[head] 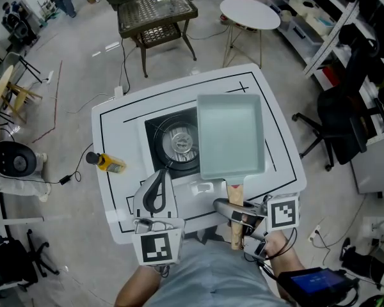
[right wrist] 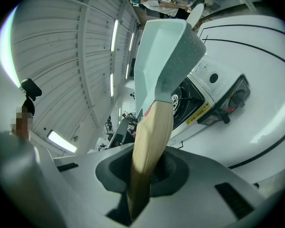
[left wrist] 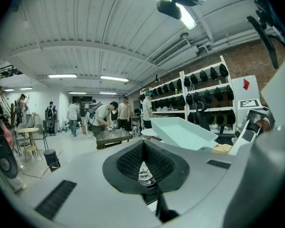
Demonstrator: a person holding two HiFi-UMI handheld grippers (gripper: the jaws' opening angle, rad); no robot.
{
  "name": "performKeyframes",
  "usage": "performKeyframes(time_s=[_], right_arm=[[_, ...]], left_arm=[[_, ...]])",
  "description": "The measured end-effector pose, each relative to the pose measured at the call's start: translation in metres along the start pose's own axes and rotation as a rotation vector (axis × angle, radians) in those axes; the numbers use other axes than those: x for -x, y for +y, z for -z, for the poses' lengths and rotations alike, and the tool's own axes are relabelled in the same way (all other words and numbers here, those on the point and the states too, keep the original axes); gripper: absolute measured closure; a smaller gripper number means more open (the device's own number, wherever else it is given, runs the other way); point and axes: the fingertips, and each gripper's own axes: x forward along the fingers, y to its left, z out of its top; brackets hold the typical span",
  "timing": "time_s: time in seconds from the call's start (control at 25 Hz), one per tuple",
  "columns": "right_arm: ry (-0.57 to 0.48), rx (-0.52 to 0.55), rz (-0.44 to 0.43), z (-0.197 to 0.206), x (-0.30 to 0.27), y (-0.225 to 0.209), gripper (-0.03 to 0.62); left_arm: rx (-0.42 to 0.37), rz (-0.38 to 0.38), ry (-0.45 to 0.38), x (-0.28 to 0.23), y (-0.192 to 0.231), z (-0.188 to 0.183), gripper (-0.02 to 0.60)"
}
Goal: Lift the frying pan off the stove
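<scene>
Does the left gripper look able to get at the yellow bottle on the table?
Probably yes: the yellow bottle lies bare on the table, and nothing stands between it and the empty left gripper.

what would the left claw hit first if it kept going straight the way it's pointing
probably the stove burner, directly ahead of the left claw. the frying pan hangs off to its right. height is hard to judge, so it might skim above the burner
</scene>
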Motion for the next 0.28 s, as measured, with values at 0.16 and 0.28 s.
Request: performKeyframes(time_s=[0.16,0.28], right_arm=[[0.001,0.002,0.001,0.0,0.0008,-0.0019,0.525],[0.001,0.003,0.004,0.0004,0.0015,-0.0033,0.525]], left_arm=[[0.0,0.002,0.001,-0.0008,-0.0015,0.0011,0.565],[-0.002,0.005,0.0,-0.0013,-0.0027,0.0015,0.565]])
